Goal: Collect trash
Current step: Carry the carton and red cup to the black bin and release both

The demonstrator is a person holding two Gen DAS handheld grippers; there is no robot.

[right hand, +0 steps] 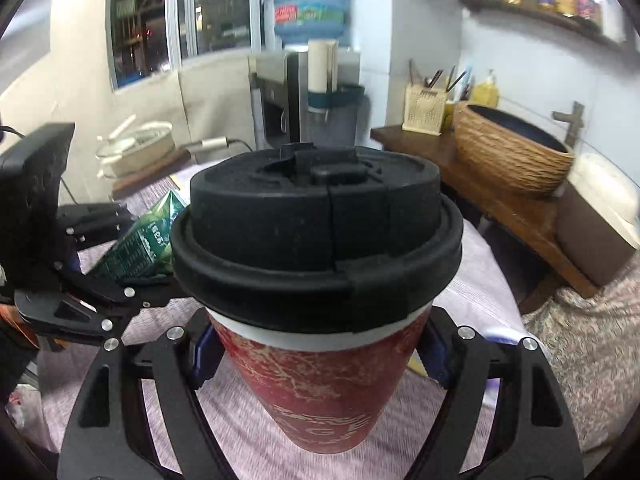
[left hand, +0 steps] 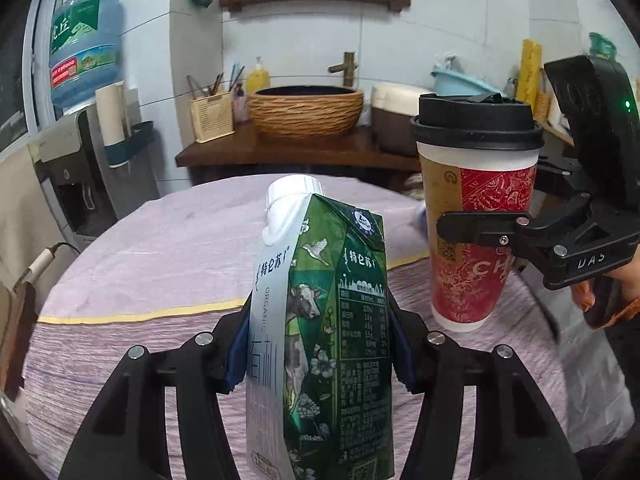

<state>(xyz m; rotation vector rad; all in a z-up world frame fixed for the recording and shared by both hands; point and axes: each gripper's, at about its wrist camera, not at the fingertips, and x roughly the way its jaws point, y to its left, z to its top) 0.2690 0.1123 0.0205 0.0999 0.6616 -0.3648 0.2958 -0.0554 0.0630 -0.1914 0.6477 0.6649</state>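
Observation:
A green and white milk carton [left hand: 320, 320] with a white screw cap stands upright between the blue pads of my left gripper [left hand: 320, 344], which is shut on its lower half. The carton [right hand: 140, 244] and the left gripper [right hand: 100, 264] also show at the left of the right wrist view. A red paper cup [right hand: 320, 380] with a black lid [right hand: 316, 224] sits in my right gripper [right hand: 320, 356], whose pads press on it just below the lid. In the left wrist view the cup [left hand: 480, 240] is at the right, one black finger [left hand: 480, 226] across its front. Both are held above the table.
A round table under a lilac cloth [left hand: 160, 264] lies below. Behind it a wooden counter [left hand: 280, 152] carries a woven basin [left hand: 306, 110], a utensil holder [left hand: 212, 116] and a tap. A water dispenser [left hand: 86, 48] stands at the left, a patterned cushion [right hand: 592, 320] at the right.

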